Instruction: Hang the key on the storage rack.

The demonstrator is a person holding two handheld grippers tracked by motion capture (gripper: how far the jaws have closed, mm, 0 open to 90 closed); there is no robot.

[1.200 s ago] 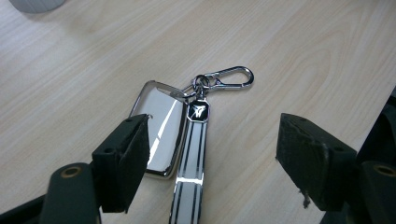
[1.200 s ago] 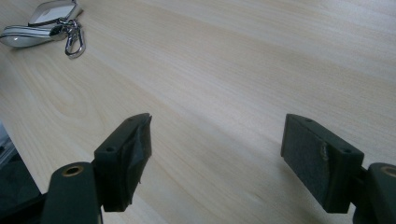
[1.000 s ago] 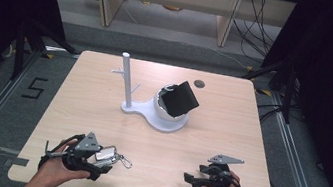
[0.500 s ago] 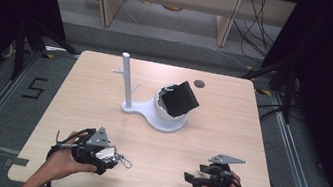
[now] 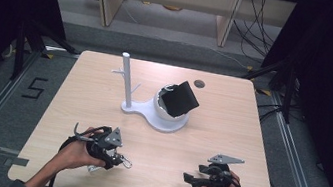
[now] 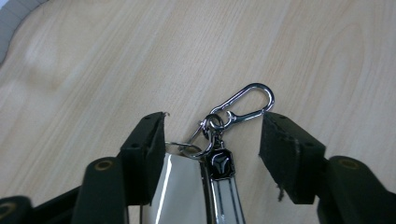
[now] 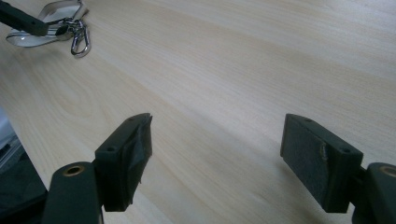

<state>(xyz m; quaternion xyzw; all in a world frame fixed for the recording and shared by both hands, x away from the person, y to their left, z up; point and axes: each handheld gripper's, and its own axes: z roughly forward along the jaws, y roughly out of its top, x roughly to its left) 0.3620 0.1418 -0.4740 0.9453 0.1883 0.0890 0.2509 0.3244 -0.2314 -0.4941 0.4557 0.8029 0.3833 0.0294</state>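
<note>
A keychain (image 6: 218,164) lies on the wooden table (image 5: 229,134), with a silver carabiner clip (image 6: 243,103), rings, a black emblem tag and a pale flat fob. In the high view the keychain (image 5: 122,160) sits at the front left. My left gripper (image 6: 212,128) straddles it. Its jaws have just been closing, and a gap still shows between the right-hand pad and the keychain. At the front right my right gripper (image 5: 193,174) rests low over bare wood, and in its own view this right gripper (image 7: 217,140) stands open and holds nothing. The keychain (image 7: 70,32) appears far off there.
A white stand with an upright post (image 5: 126,79) and a bowl-shaped base (image 5: 168,119) occupies the table's middle, and a black boxy object (image 5: 180,98) leans in the bowl. A small round hole (image 5: 199,83) marks the far side. Shelving and cables lie beyond the table.
My left hand has slid to the right over the keychain, and its jaws stand narrower around it. The right hand has stayed put.
</note>
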